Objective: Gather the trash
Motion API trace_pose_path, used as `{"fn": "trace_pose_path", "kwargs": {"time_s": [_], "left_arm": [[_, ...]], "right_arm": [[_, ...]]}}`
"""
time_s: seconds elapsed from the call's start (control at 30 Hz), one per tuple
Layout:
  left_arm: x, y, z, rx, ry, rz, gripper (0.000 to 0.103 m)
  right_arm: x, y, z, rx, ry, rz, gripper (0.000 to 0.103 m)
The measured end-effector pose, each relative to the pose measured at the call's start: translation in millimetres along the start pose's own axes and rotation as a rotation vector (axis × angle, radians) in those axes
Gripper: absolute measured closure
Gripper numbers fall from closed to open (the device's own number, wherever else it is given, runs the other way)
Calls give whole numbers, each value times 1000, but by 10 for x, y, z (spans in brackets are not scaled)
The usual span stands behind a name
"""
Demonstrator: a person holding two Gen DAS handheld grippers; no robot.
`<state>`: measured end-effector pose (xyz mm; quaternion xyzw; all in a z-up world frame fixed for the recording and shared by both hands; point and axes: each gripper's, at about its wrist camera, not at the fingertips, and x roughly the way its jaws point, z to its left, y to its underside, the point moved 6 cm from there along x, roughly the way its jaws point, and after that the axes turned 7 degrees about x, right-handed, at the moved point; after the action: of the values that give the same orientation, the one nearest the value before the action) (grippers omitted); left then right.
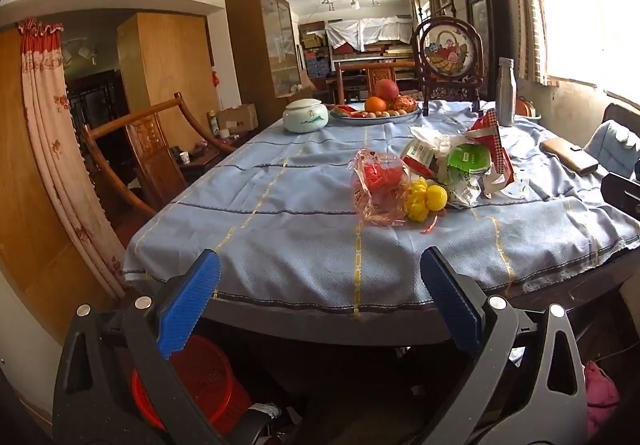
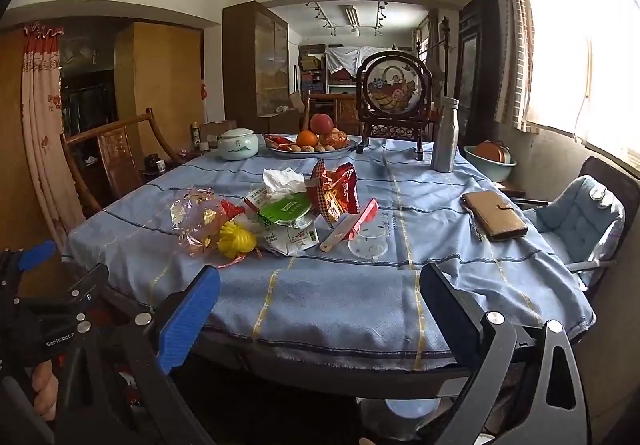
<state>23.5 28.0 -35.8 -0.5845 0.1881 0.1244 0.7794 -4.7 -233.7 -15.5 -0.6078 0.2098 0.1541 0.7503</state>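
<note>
- Left wrist view: the left hand-held gripper (image 1: pixel 320 273) is released, its blue pads spread wide and empty at the near edge of the desk (image 1: pixel 280 245). The trash pile (image 1: pixel 436 173) lies ahead, right of centre on the blue cloth, with a red basket (image 1: pixel 192 377) below on the floor.
- Right wrist view: the right hand-held gripper (image 2: pixel 320 293) is likewise released with nothing between its pads. The trash pile (image 2: pixel 280 213) sits left of centre; a brown wallet (image 2: pixel 494 215) lies well apart at right.
</note>
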Motion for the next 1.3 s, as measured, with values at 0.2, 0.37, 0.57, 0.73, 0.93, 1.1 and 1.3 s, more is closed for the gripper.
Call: {"fn": "trace_pose_path", "kwargs": {"time_s": [0.2, 0.37, 0.57, 0.73, 0.93, 1.1, 1.3], "left_arm": [[3, 8, 0, -3, -6, 3, 7], [15, 16, -6, -6, -12, 10, 7], [30, 20, -8, -9, -15, 17, 7], [31, 22, -9, -9, -15, 18, 7], [41, 32, -2, -11, -17, 19, 7], [45, 39, 8, -8, -22, 19, 7], [48, 54, 8, -8, -23, 24, 7]], "right_arm": [[-30, -6, -35, 19, -5, -4, 5], [-42, -7, -55, 25, -9, -8, 5], [-41, -1, -34, 22, -11, -7, 5], [-40, 6, -8, 19, -12, -4, 5], [-40, 19, 10, 17, -13, -1, 5], [-38, 21, 17, 18, -13, -1, 5], [-38, 18, 19, 18, -13, 1, 5]]}}
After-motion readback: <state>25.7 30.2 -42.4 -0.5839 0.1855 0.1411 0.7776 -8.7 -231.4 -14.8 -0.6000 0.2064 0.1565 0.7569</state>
